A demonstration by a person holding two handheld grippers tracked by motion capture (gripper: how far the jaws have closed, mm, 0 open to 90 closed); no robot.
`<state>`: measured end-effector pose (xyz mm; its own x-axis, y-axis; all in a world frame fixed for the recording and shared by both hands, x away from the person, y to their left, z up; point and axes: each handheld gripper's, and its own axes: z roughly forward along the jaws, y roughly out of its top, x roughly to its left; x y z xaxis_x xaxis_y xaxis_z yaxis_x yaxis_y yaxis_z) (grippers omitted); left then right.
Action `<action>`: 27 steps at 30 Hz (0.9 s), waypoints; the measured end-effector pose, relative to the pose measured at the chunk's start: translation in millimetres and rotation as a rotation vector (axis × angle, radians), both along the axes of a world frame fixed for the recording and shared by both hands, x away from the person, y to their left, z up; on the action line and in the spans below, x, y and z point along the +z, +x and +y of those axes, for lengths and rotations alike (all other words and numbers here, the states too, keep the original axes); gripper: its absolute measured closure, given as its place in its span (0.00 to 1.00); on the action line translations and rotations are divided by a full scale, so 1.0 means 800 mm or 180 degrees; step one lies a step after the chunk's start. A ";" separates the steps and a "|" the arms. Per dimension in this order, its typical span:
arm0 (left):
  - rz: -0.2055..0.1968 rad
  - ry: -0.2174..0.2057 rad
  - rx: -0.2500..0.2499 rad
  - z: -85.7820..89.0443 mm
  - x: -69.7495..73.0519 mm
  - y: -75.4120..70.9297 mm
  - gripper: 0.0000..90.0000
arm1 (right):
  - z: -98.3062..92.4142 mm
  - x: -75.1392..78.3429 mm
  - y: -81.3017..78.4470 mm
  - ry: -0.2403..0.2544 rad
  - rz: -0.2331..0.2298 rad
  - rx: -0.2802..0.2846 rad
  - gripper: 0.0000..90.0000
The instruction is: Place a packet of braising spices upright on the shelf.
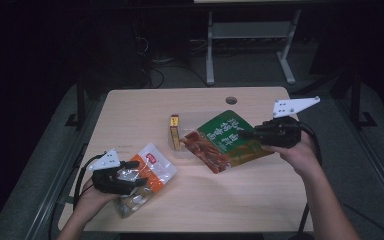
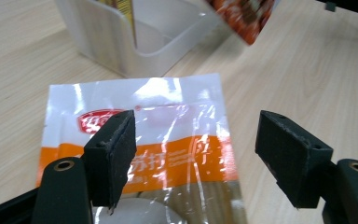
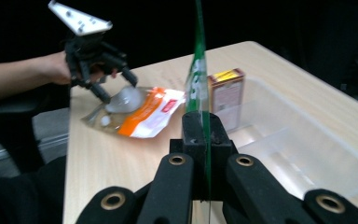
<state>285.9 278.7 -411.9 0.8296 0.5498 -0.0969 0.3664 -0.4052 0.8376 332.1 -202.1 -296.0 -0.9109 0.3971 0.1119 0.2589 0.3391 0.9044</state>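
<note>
My right gripper (image 1: 247, 134) is shut on the edge of a green and red snack bag (image 1: 225, 137) and holds it up over a clear plastic bin (image 1: 200, 114). In the right gripper view the bag (image 3: 197, 70) stands edge-on between the closed jaws of this gripper (image 3: 201, 126). A yellow and red box (image 1: 175, 132) stands upright at the bin's left end. At the front left lies a clear bag with an orange band (image 1: 152, 170). My left gripper (image 1: 132, 172) hovers open over the orange bag (image 2: 168, 112), one jaw on each side and neither pressing.
The wooden table (image 1: 260, 195) has a round cable hole (image 1: 231, 100) near its far edge. The bin (image 3: 307, 154) sits at mid-table with its right part bare inside. Beyond the table lie dark floor and desk legs.
</note>
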 end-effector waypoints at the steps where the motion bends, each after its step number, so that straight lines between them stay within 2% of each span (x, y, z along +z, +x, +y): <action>1: 0.0006 0.0022 -0.0006 0.001 0.000 0.001 0.31 | -0.001 0.005 0.001 -0.0009 -0.0013 -0.0050 1.00; 4: 0.0017 0.0005 0.0024 0.002 -0.001 0.001 0.31 | -0.002 0.014 0.004 -0.0041 -0.0038 -0.0135 1.00; 10: -0.0099 0.0025 0.0029 0.005 -0.002 0.002 0.29 | -0.004 0.032 0.015 -0.0034 -0.0109 -0.0286 1.00; 16: -0.0128 0.0067 0.0024 0.006 -0.005 0.004 0.29 | -0.003 0.049 0.030 -0.0072 -0.0183 -0.0459 1.00; 21: -0.0126 0.0049 0.0021 0.006 -0.007 0.004 0.29 | -0.001 0.052 0.046 -0.0116 -0.0176 -0.0587 1.00; 22: -0.0127 0.0092 0.0002 0.006 -0.007 0.004 0.29 | 0.000 0.051 0.049 -0.0127 -0.0163 -0.0623 1.00; 27: -0.0141 0.0134 -0.0030 0.005 -0.008 0.004 0.29 | 0.003 0.043 0.066 -0.0196 -0.0074 -0.0756 1.00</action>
